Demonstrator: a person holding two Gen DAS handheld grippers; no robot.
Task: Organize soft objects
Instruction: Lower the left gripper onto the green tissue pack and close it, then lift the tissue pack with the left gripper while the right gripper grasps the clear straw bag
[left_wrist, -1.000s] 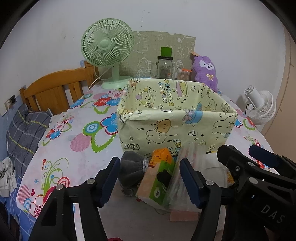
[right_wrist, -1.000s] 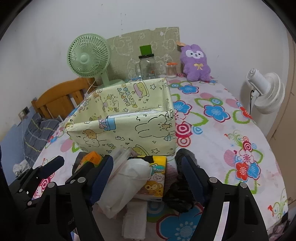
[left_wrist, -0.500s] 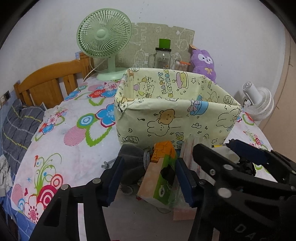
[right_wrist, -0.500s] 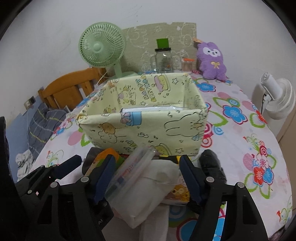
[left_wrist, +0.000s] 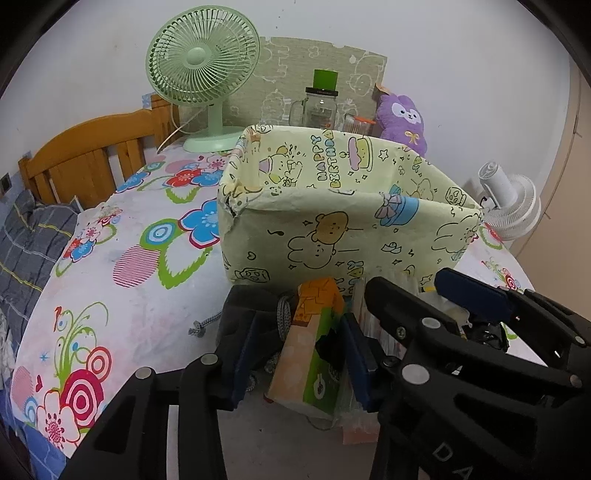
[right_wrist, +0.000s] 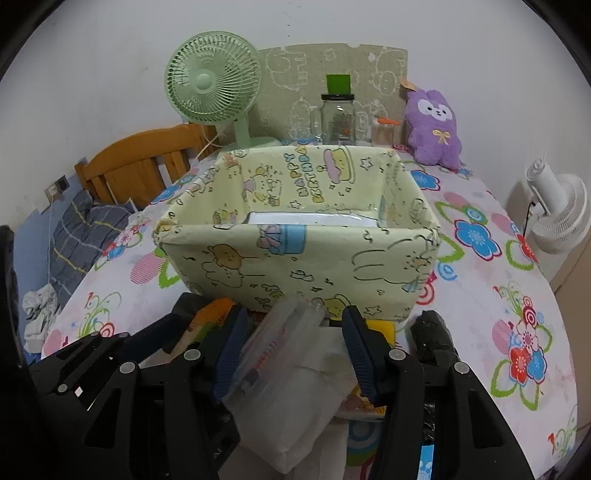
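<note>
A yellow cartoon-print fabric box (left_wrist: 347, 229) stands mid-table; it also shows in the right wrist view (right_wrist: 295, 254), with a clear-wrapped flat item (right_wrist: 306, 218) inside. Soft things lie piled in front of it. My left gripper (left_wrist: 295, 354) is open, its jaws either side of an orange-and-green tissue pack (left_wrist: 314, 343), beside a grey drawstring pouch (left_wrist: 251, 310). My right gripper (right_wrist: 291, 350) is open, its jaws astride a clear plastic pack (right_wrist: 277, 339) and a white tissue pack (right_wrist: 295, 410). A yellow cartoon pack (right_wrist: 369, 402) and a black bundle (right_wrist: 432, 336) lie to its right.
A green desk fan (left_wrist: 201, 62), a glass jar with a green lid (left_wrist: 321, 107) and a purple plush (left_wrist: 404, 118) stand at the back wall. A white fan (right_wrist: 557, 210) is off the table's right edge. A wooden headboard (left_wrist: 88, 155) is at the left.
Both grippers have moved forward and down toward the pile. Their jaws have narrowed around the tissue pack on the left and the clear and white packs on the right.
</note>
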